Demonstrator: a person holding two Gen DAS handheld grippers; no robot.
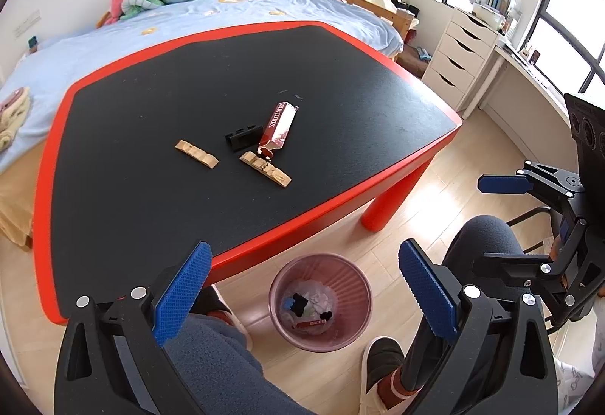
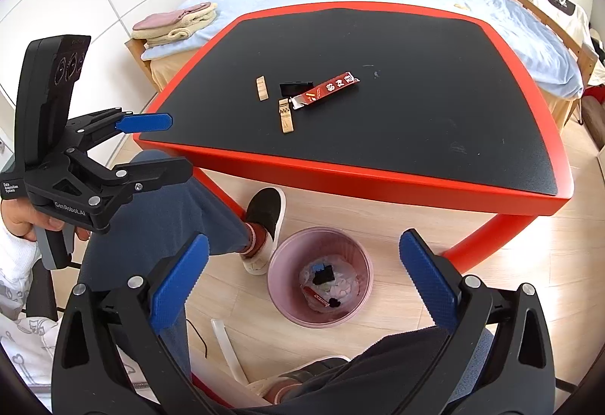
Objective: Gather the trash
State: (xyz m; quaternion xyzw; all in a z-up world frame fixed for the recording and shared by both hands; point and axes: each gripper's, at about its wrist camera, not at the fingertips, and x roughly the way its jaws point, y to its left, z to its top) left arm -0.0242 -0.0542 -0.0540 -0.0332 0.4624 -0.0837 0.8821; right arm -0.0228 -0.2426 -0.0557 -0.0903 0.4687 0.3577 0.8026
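A pink waste bin [image 1: 342,271] [image 2: 321,244] stands on the floor by the table's near edge. In it lie a red wrapper [image 1: 310,322], a black piece [image 2: 323,273] and crumpled paper. On the black, red-rimmed table [image 1: 151,150] [image 2: 416,93] lie a red snack wrapper [image 1: 278,127] [image 2: 327,89], a black plastic piece [image 1: 242,139] [image 2: 297,87] and two wooden pieces [image 1: 196,153] [image 1: 266,168]. My left gripper [image 1: 302,286] [image 2: 166,144] hangs open above the bin, holding nothing. My right gripper [image 2: 302,275] [image 1: 491,222] is open over the bin too, and holds nothing.
The person's legs and shoes [image 2: 264,214] [image 1: 382,354] flank the bin. A red table leg [image 1: 393,199] stands just behind it. A white tube [image 2: 227,343] lies on the wooden floor. A bed [image 1: 189,25] is beyond the table, and white drawers [image 1: 457,55] stand at the right.
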